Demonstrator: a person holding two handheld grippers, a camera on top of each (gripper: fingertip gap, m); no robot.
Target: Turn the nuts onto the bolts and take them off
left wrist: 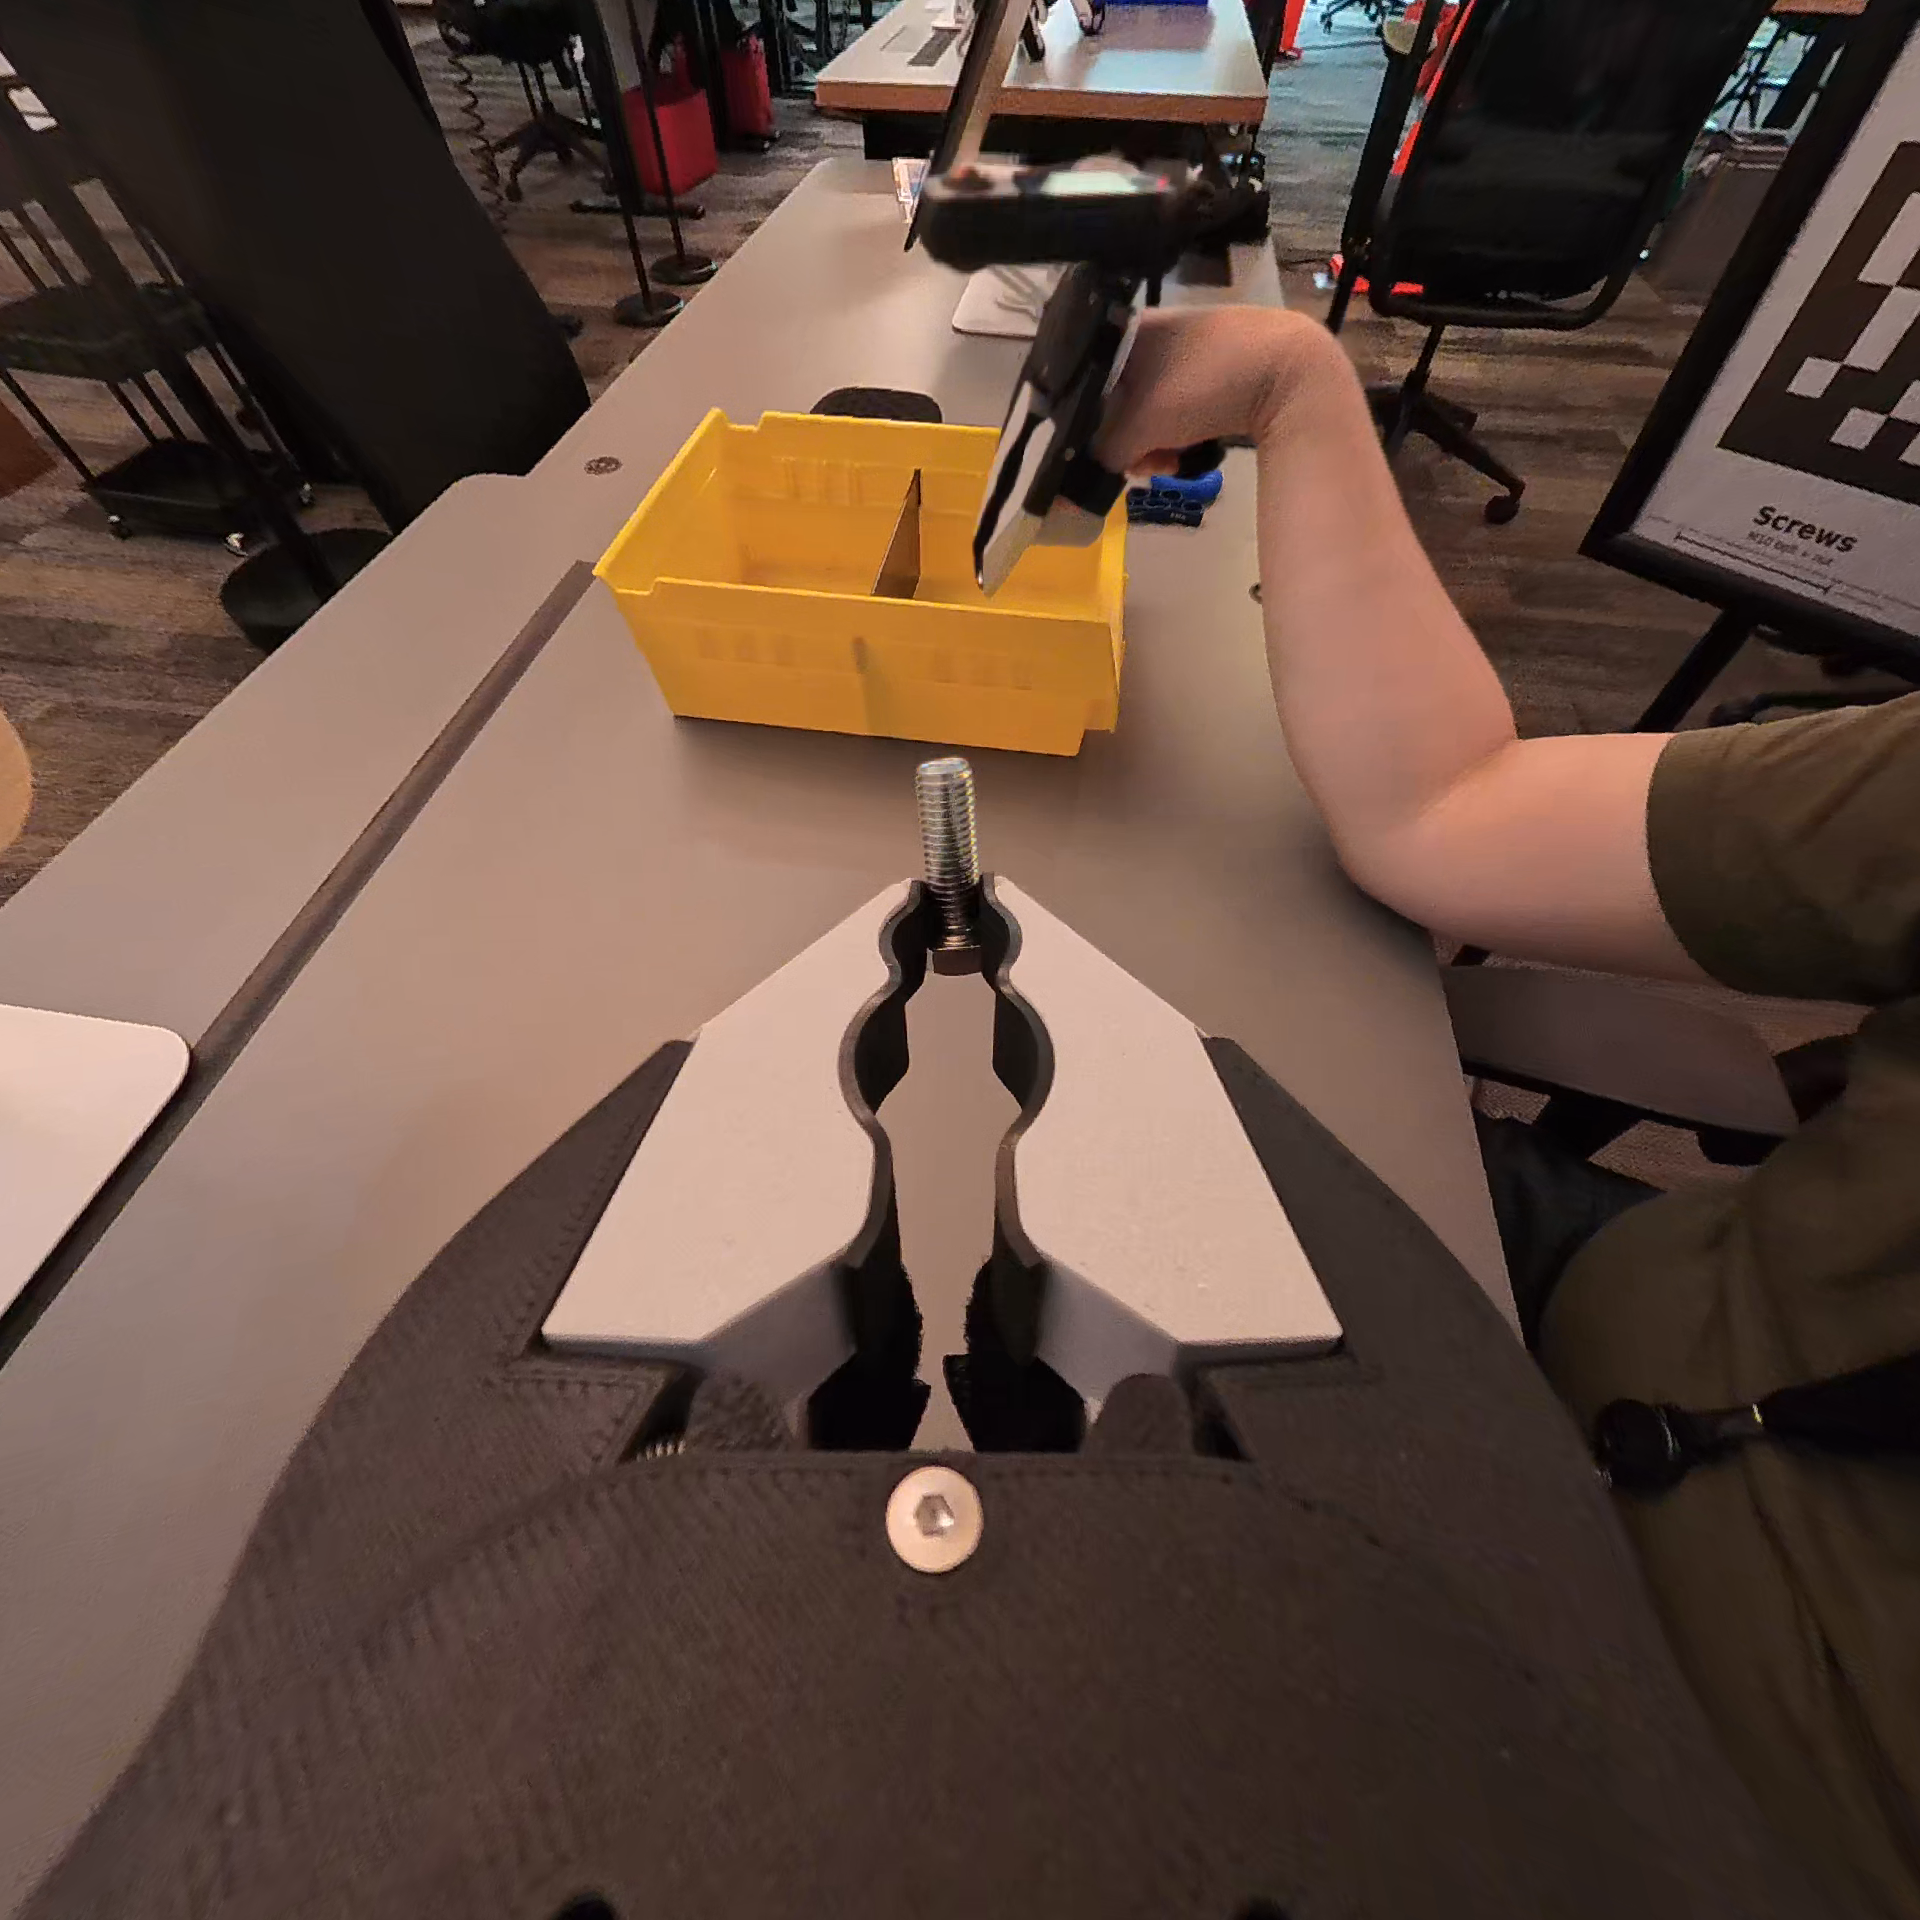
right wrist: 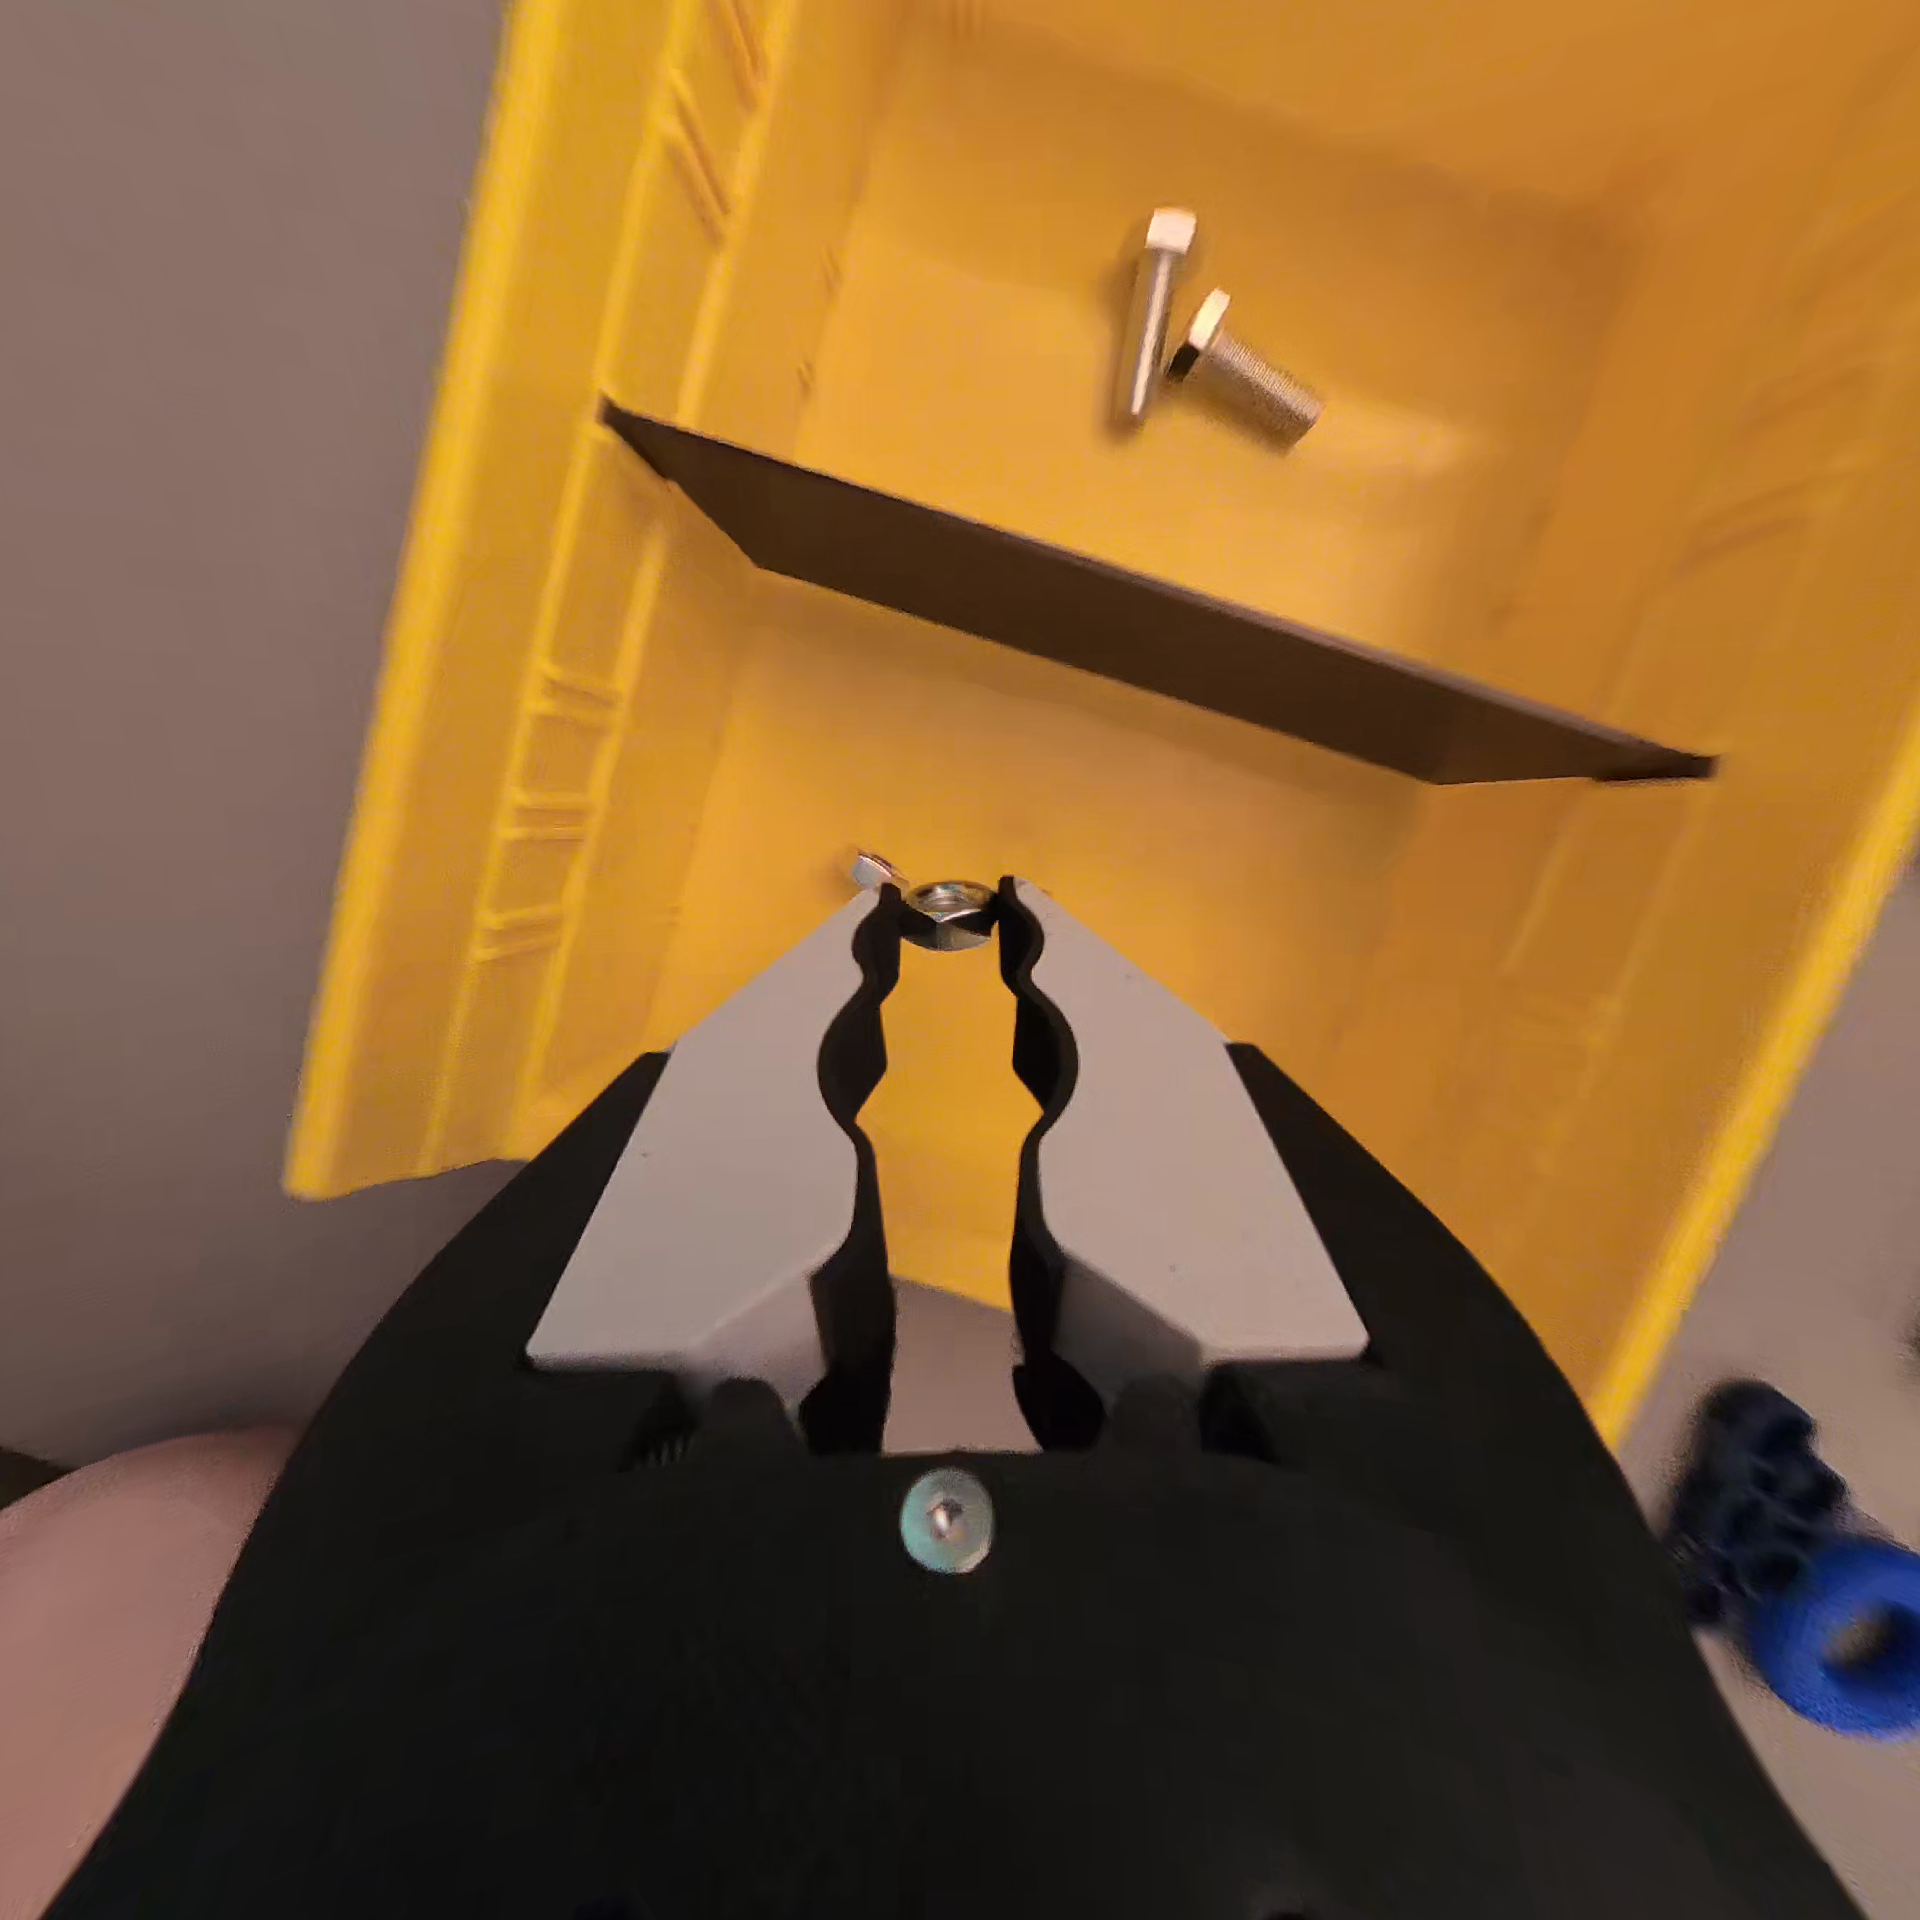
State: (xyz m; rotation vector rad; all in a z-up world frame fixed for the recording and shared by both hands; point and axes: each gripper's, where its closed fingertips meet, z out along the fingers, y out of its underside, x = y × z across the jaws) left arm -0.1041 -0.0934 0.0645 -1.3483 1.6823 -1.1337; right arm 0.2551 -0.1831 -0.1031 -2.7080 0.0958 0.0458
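Clamped at the tips of the right gripper (right wrist: 943,902), a silver nut (right wrist: 938,914) sits just above the floor of the yellow bin (right wrist: 582,644), in the near compartment; a second nut (right wrist: 871,869) lies beside it. Beyond the dark divider (right wrist: 1143,613), two bolts (right wrist: 1205,343) rest touching. Meanwhile the left gripper (left wrist: 951,914) pinches one bolt (left wrist: 945,821) by its head, thread pointing outward over the grey table (left wrist: 520,935). That nut is caught only at the extreme tips, so a tilt or snag on lifting could likely flick it free.
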